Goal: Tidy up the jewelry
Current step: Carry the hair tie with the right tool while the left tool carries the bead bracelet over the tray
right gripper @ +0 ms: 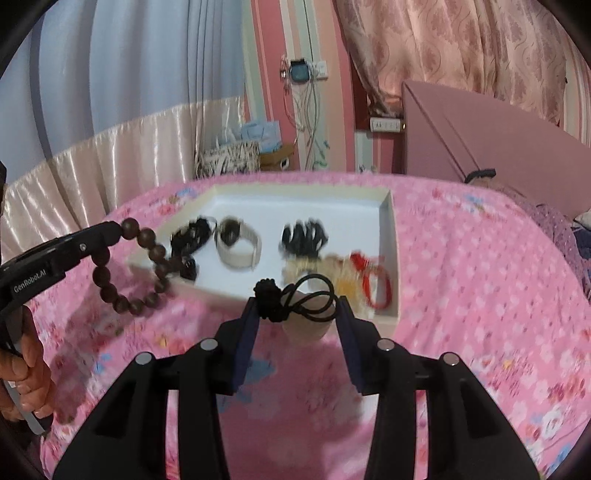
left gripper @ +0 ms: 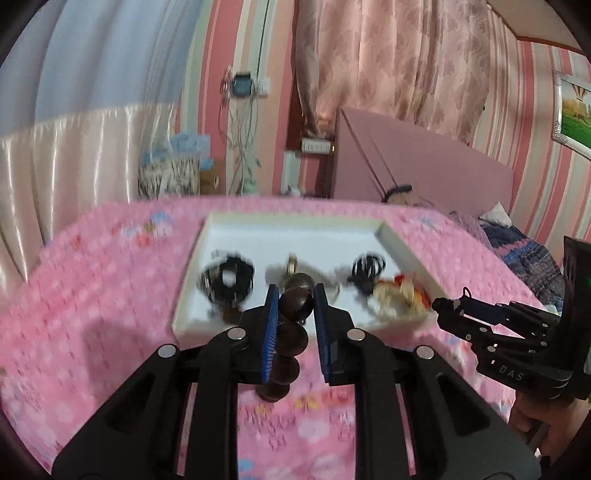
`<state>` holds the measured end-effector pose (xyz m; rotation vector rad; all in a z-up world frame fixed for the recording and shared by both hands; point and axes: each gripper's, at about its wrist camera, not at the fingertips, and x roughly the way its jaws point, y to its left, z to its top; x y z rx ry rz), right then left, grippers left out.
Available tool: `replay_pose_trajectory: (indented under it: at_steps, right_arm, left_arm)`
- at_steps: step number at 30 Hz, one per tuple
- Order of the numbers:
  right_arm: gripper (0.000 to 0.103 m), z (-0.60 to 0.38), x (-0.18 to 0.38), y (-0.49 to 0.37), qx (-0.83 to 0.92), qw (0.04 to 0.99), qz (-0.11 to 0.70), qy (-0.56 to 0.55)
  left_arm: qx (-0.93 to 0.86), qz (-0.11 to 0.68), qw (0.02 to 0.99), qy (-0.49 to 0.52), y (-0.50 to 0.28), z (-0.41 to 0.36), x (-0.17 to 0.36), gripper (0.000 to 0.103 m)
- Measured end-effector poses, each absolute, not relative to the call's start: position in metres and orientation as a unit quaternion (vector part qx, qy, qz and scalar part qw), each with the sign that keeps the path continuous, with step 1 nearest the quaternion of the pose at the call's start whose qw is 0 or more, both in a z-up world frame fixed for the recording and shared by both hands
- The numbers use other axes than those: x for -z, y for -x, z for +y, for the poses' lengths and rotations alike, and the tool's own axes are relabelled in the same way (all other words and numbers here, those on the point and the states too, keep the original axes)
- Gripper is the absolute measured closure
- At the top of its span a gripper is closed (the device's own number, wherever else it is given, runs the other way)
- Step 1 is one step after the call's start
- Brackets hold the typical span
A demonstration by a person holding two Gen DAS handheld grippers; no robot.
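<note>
Here the brown wooden bead bracelet (right gripper: 129, 269) hangs from the left tongs (left gripper: 295, 302), whose blue pads close on one of its beads; the loop dangles above the pink flowered bedspread (right gripper: 480, 295), just at the near left corner of the white tray (right gripper: 391, 229). In the left wrist view the beads run in a line down between the pads. The right tongs (right gripper: 297, 306) stand apart, and a black hair tie with a knotted ball (right gripper: 291, 299) is stretched across the gap between their tips — it sits over the tray's near edge.

The shallow tray lies on the bed and holds several pieces: a black tangled piece (right gripper: 188, 240) at the left, a watch on a cream band (right gripper: 238, 245) beside it, a bunch of black hair ties (right gripper: 304, 236) toward the right, and nearest the right wall a pale beaded piece (right gripper: 332, 273) with a red cord loop (right gripper: 376, 284) — the last two blurred and overlapping, so their exact form cannot be told.

Beyond the bed stand a pink headboard (right gripper: 480, 136), striped pink wallpaper (left gripper: 229, 33) and patterned curtains (right gripper: 443, 48).
</note>
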<state>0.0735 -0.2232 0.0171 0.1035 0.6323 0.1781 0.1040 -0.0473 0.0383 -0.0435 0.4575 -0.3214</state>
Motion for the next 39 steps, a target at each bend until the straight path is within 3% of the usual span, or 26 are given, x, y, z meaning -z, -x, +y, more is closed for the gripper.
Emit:
replay_pose_trajectory:
  at_steps: [9,21,39]
  right_arm:
    - [0.060,-0.241,-0.045,-0.121,-0.075,0.956,0.276,-0.063]
    - [0.060,-0.254,-0.031,-0.198,-0.055,0.958,0.269,-0.084]
    - [0.065,-0.250,0.001,-0.201,-0.053,0.949,0.301,-0.077]
  left_arm:
    - [0.146,0.197,0.969,0.038,-0.151,-0.040,-0.069,0.086]
    - [0.123,0.211,0.968,0.057,-0.239,-0.037,-0.051,0.086]
    - [0.125,0.230,0.965,0.016,-0.244,-0.066,-0.018,0.086]
